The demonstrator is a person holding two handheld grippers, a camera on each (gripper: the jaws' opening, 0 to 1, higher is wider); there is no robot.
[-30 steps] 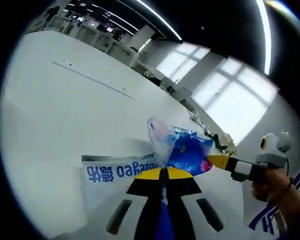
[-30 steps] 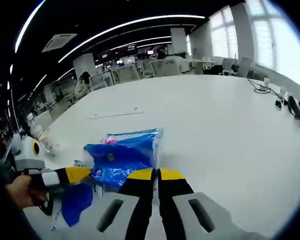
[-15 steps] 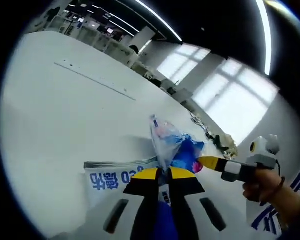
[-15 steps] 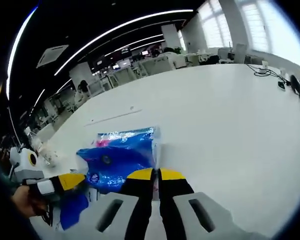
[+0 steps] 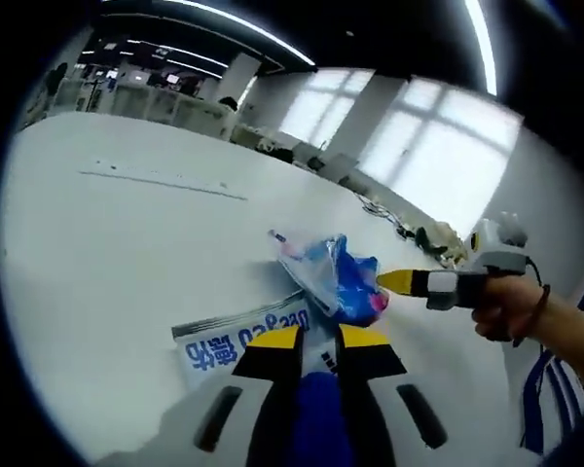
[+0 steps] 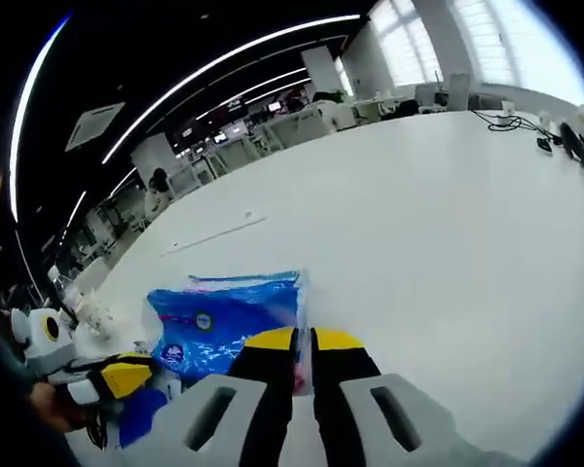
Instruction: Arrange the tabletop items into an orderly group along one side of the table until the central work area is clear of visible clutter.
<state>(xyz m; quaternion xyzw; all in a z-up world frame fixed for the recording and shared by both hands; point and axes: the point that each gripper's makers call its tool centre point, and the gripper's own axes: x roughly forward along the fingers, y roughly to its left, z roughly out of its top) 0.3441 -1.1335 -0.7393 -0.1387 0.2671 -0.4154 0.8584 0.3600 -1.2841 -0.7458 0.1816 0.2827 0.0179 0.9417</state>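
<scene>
1. Left gripper (image 5: 317,342): its jaws stand a little apart with something blue between them; whether they grip it, I cannot tell
2. Right gripper (image 6: 303,340): jaws nearly closed, pinching the edge of the blue bag (image 6: 229,318)
3. The bag (image 5: 336,277) lies on the white tabletop (image 5: 117,243), just ahead of both grippers; in the left gripper view the right gripper (image 5: 394,282) touches its right side
4. A white pack with blue print (image 5: 238,336) lies flat beside the bag, under the left gripper
5. A hand (image 5: 501,306) holds the right gripper
6. Cables (image 6: 526,122) lie at the tabletop's far edge
</scene>
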